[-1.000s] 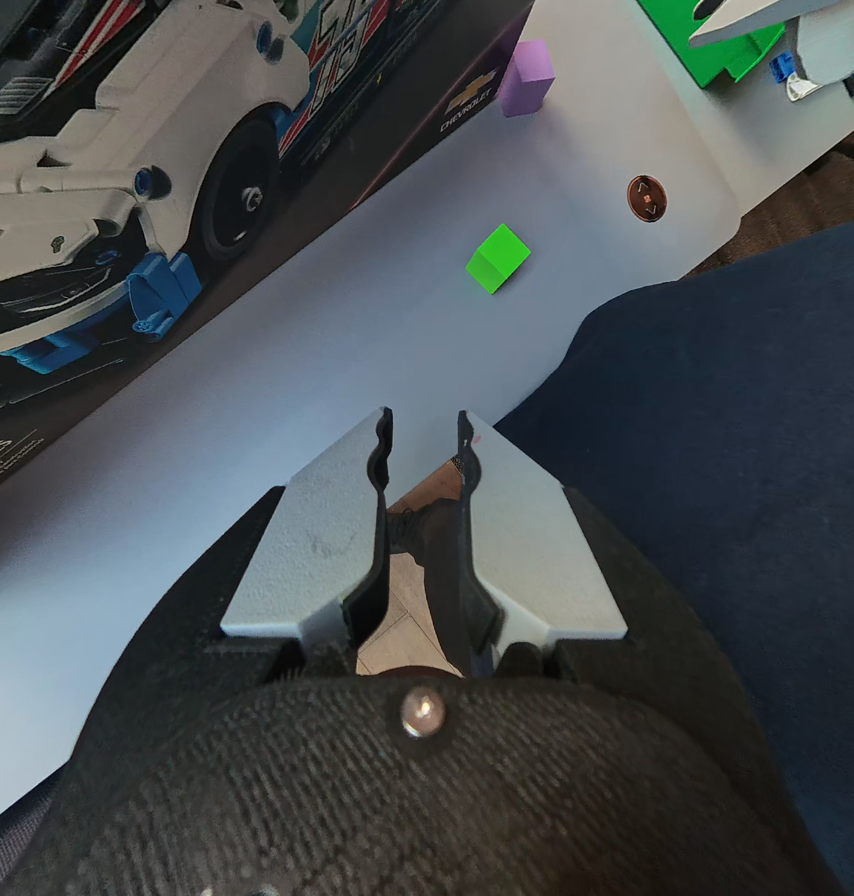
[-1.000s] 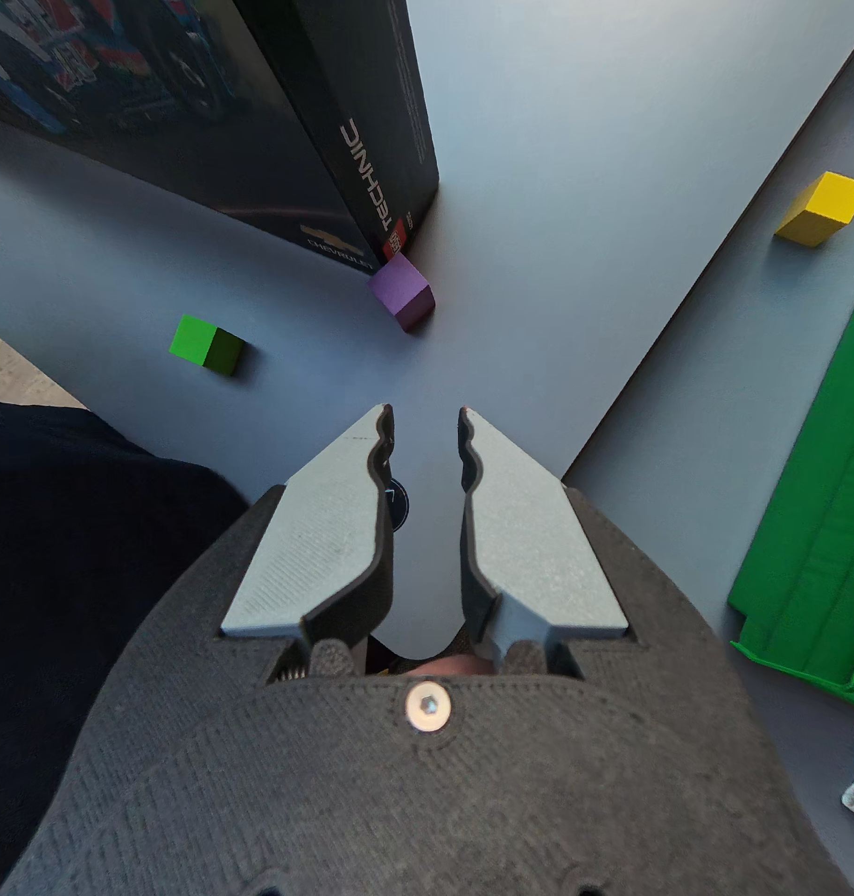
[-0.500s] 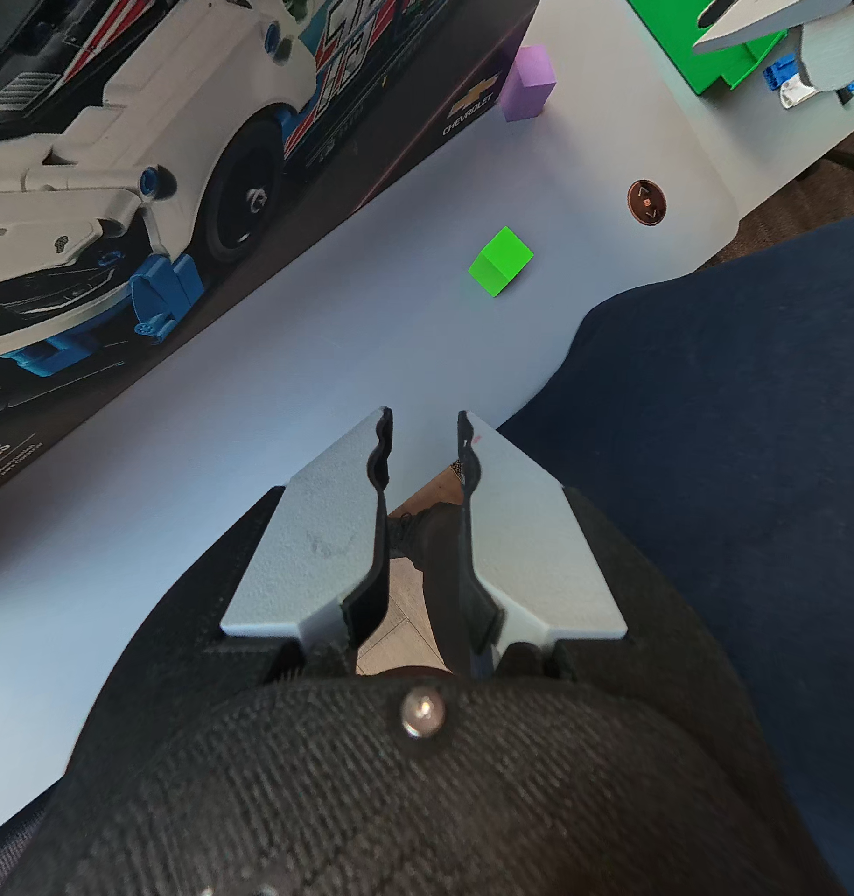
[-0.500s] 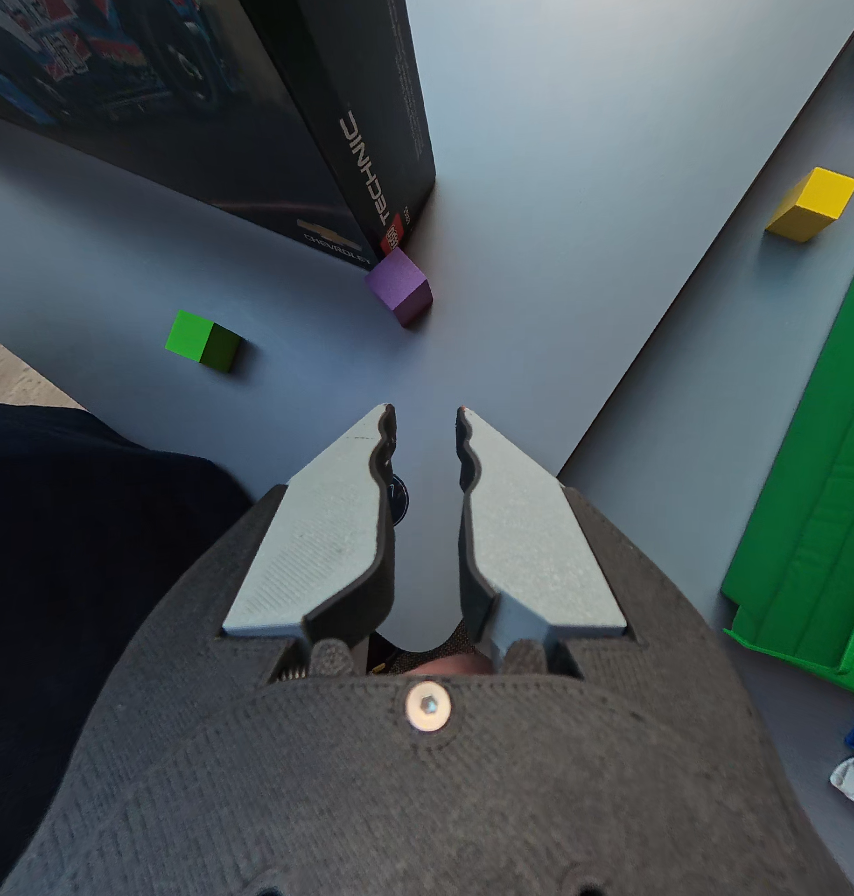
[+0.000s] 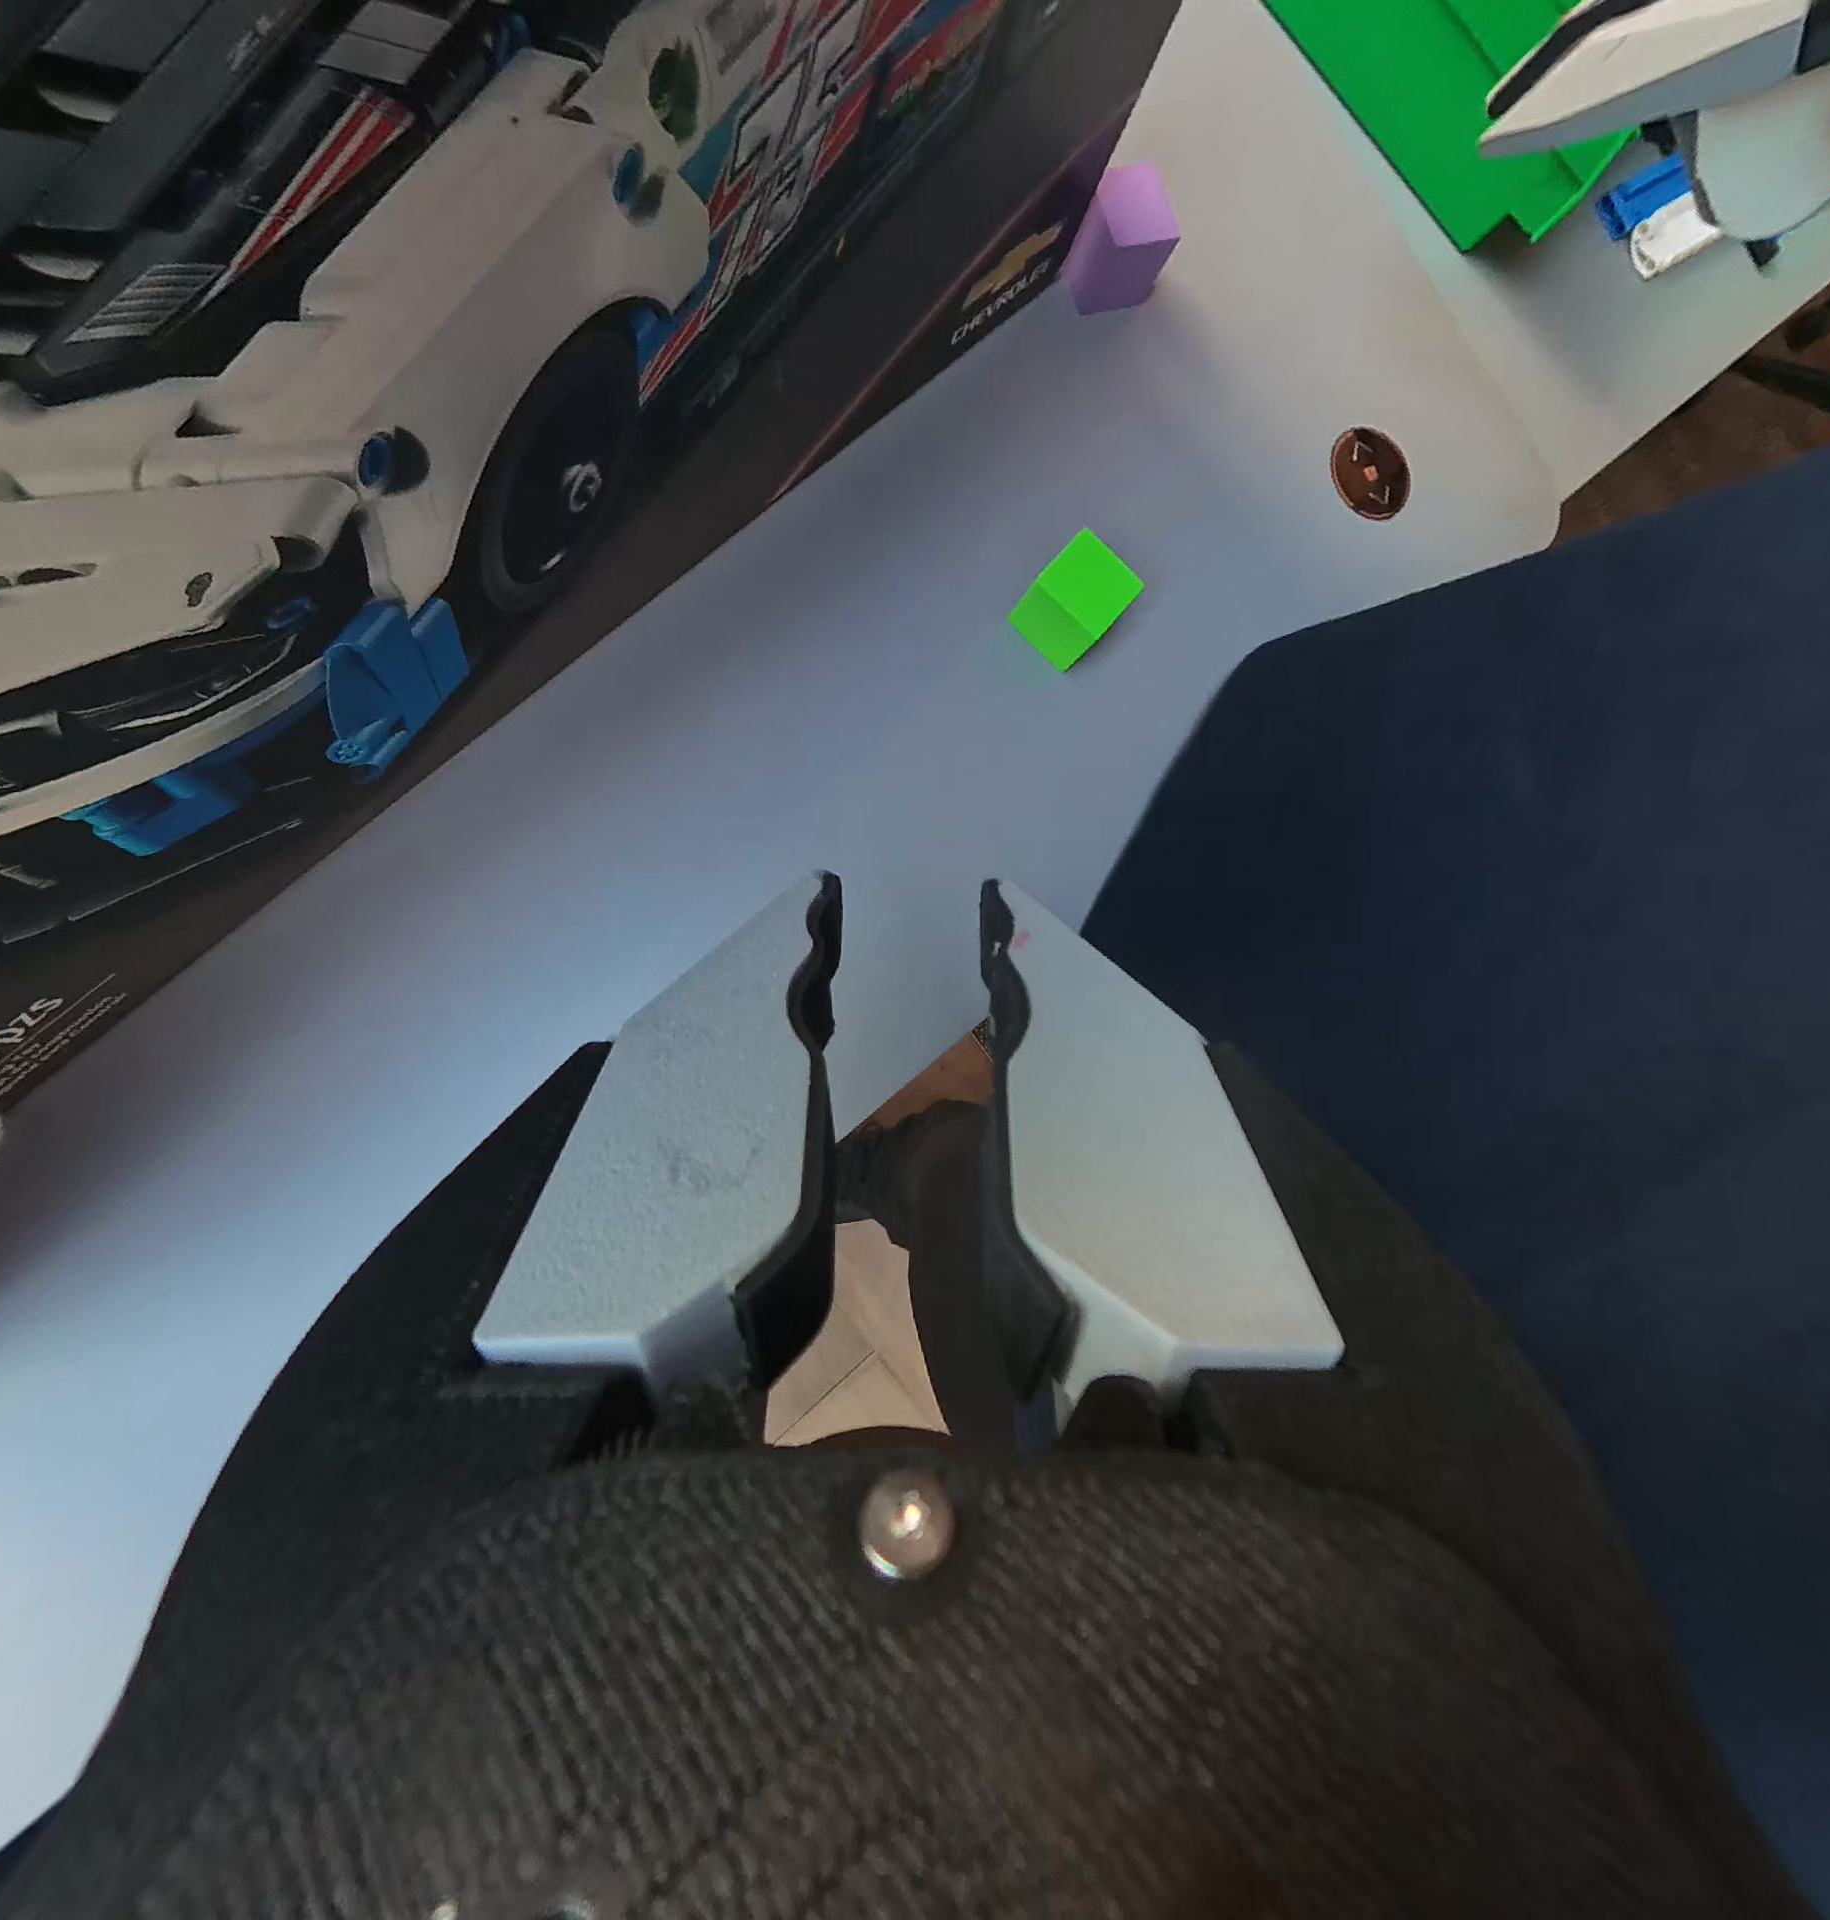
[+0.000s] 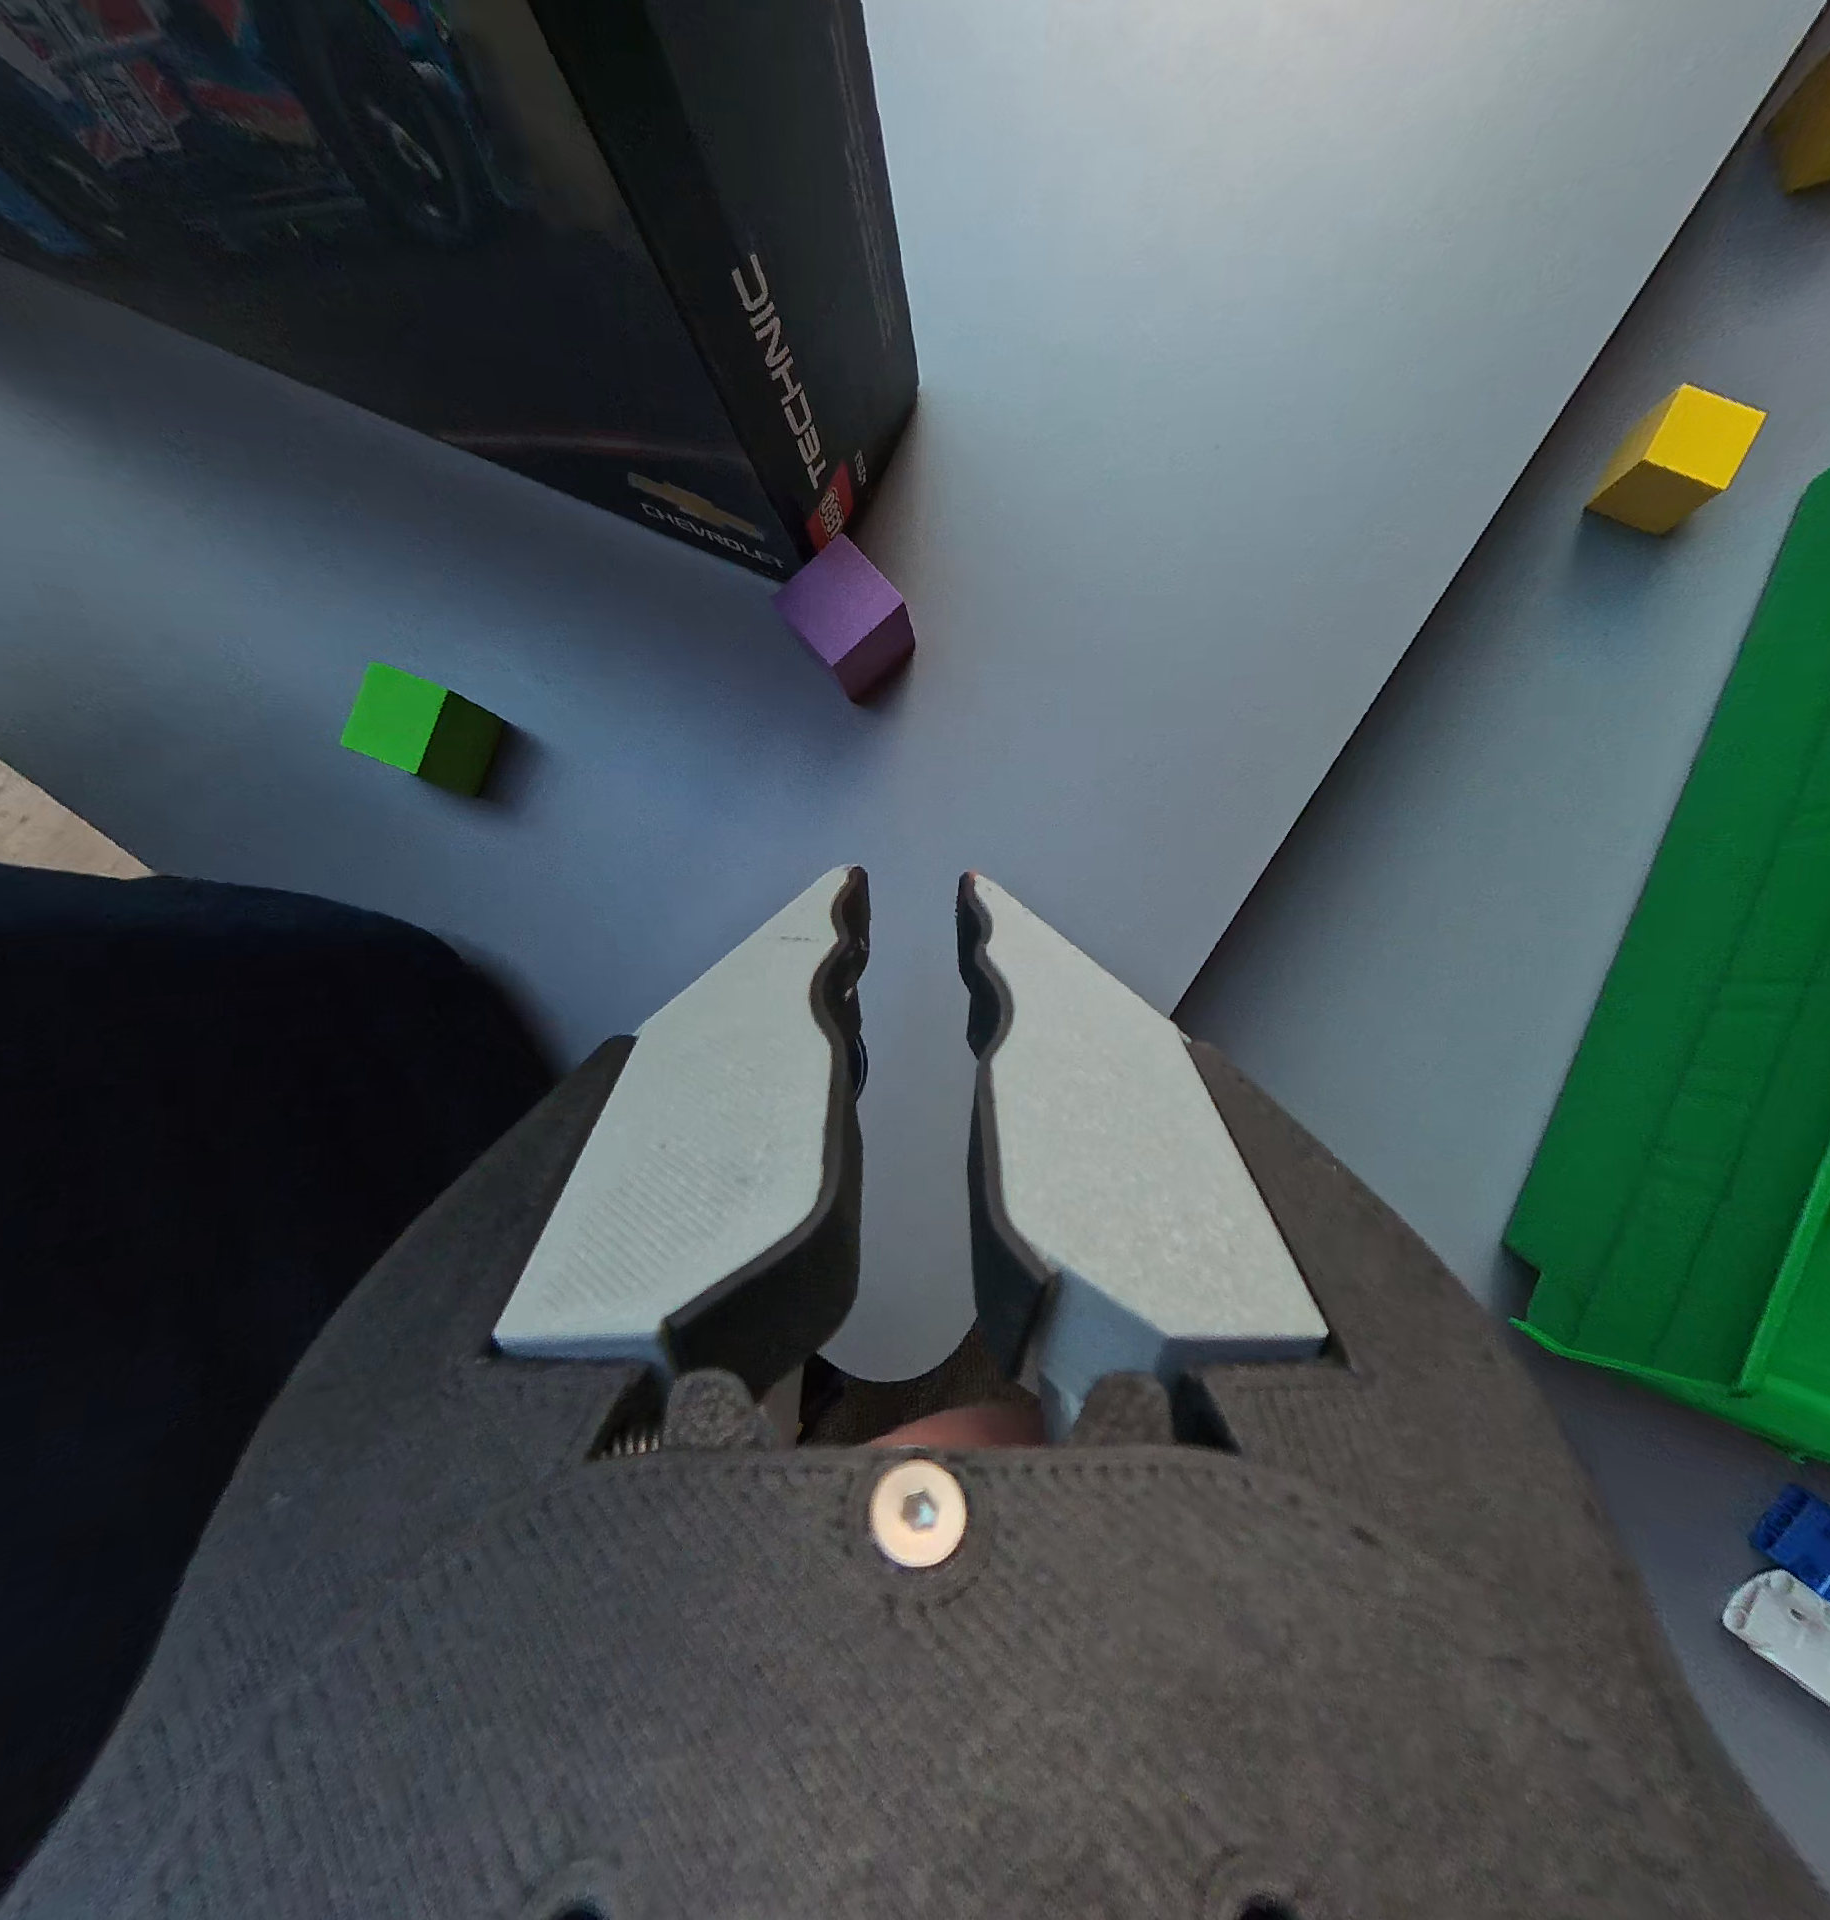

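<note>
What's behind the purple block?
A large dark box printed with a car picture stands directly behind the purple block; the block sits at its near corner. Whether they touch is unclear. Grey table continues beside it; anything behind the box is hidden.

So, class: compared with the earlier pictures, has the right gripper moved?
Yes. The right gripper has shifted away from the purple cube beside the dark box, and its fingers stand closer together, empty.
</note>
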Tool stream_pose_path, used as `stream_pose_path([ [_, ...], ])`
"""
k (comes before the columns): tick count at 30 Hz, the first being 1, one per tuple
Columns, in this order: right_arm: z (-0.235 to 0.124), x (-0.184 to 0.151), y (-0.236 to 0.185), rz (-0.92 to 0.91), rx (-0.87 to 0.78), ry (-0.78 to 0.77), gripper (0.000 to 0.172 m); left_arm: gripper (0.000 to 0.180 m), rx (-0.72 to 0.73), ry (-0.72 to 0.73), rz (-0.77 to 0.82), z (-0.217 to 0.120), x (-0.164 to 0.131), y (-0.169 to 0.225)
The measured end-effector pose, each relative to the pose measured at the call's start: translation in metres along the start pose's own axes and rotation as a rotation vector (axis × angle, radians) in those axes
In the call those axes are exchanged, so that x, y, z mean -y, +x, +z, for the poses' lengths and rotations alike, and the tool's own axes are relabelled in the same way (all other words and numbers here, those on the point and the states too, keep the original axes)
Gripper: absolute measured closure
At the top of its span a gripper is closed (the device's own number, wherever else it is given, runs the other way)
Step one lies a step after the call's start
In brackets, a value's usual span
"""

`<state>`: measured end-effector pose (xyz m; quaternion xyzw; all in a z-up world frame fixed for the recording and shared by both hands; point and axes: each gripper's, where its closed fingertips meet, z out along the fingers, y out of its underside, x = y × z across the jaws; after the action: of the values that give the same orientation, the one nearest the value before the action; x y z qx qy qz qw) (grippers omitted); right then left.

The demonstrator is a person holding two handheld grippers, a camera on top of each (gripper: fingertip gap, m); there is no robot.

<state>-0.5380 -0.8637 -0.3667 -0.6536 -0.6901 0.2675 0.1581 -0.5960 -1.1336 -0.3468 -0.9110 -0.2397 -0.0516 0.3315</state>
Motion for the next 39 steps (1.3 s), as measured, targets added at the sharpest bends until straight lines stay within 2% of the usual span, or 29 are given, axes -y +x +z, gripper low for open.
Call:
stream_pose_path([
  [13, -0.011, -0.021, 0.004, 0.053, -0.028, 0.003, 0.158, 0.156, -0.026, -0.023, 0.044, 0.008, 0.002, 0.007],
  [39, -0.011, -0.015, 0.012, 0.037, -0.023, 0.029, 0.156, 0.156, -0.01, -0.042, 0.054, 0.006, -0.001, 0.009],
])
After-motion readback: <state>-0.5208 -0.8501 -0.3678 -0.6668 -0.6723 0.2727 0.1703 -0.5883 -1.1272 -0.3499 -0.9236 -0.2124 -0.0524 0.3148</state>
